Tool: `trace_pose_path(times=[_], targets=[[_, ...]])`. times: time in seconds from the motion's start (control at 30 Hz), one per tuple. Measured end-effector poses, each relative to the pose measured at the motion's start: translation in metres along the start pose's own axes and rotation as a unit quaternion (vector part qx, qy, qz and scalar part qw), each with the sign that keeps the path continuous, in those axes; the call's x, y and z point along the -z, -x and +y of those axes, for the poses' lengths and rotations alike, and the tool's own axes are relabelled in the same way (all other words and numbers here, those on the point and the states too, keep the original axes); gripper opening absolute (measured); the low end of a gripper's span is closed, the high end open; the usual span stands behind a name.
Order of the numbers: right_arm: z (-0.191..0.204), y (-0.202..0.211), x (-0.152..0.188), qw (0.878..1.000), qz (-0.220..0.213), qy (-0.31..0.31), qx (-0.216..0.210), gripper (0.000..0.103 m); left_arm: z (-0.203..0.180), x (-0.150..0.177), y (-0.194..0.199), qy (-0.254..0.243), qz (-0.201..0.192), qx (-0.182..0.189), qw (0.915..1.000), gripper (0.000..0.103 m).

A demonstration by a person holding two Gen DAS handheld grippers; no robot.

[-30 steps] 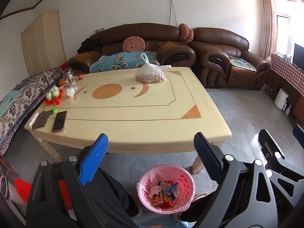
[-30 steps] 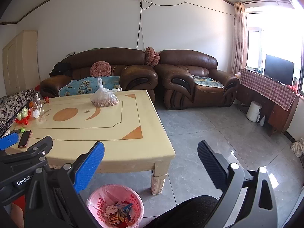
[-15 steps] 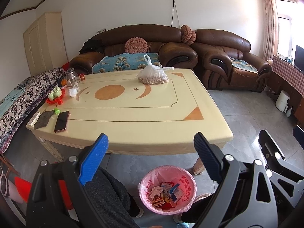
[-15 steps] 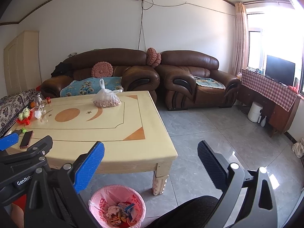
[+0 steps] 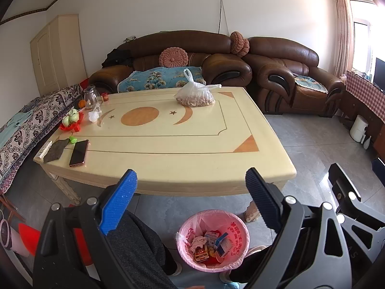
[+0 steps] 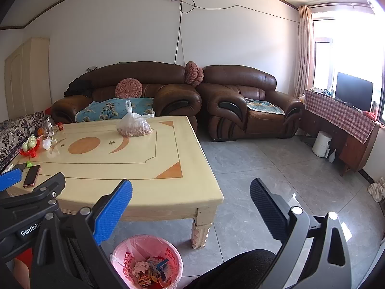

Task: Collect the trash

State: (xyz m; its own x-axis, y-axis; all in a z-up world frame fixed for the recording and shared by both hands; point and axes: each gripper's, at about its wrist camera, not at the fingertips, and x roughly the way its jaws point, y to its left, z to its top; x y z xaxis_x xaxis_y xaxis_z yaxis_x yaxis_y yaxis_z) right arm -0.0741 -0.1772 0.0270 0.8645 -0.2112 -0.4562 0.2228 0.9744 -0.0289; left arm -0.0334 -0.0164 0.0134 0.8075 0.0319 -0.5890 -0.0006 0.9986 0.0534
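A pink-lined trash bin (image 5: 213, 239) stands on the floor in front of the table, holding wrappers, small boxes and crumpled paper; it also shows in the right wrist view (image 6: 147, 262). My left gripper (image 5: 190, 201) is open and empty, held above the bin and short of the table's front edge. My right gripper (image 6: 191, 210) is open and empty, to the right of the left one, above the floor by the table's corner. A crumpled white scrap (image 5: 93, 115) lies near the table's left end.
The cream coffee table (image 5: 168, 144) carries a plastic bag of nuts (image 5: 195, 96), a glass jar (image 5: 90, 97), a red plate with green fruit (image 5: 71, 120), a phone (image 5: 79, 153) and a dark cloth (image 5: 55, 149). Brown sofas stand behind. Grey tiled floor lies to the right.
Both views have drawn back and tilted slightly, so the table and bin sit a little lower and further right. Both grippers stay open and empty.
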Motion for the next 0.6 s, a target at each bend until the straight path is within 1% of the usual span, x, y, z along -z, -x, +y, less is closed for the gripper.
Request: trace_pose_path(times=[0.43,0.47,0.53,0.6], targets=[[0.0013,-0.0001,0.001,1.0,-0.004,0.004,0.001,0.096,0.004,-0.0006,0.0006,0.0,-0.002,0.001,1.0,0.089],[0.0011,-0.0004,0.0008,1.0,-0.004,0.004,0.0,0.096,0.0041,-0.0005,0.0005,0.001,-0.003,0.0,1.0,0.09],[0.0012,-0.0009,0.0004,1.0,-0.004,0.004,-0.001,0.096,0.0059,-0.0005,0.0005,0.004,-0.004,-0.009,0.9999,0.095],[0.0012,-0.0013,-0.0005,1.0,-0.004,0.003,-0.003,0.096,0.0078,-0.0009,-0.0004,0.006,-0.005,-0.005,1.0,0.096]])
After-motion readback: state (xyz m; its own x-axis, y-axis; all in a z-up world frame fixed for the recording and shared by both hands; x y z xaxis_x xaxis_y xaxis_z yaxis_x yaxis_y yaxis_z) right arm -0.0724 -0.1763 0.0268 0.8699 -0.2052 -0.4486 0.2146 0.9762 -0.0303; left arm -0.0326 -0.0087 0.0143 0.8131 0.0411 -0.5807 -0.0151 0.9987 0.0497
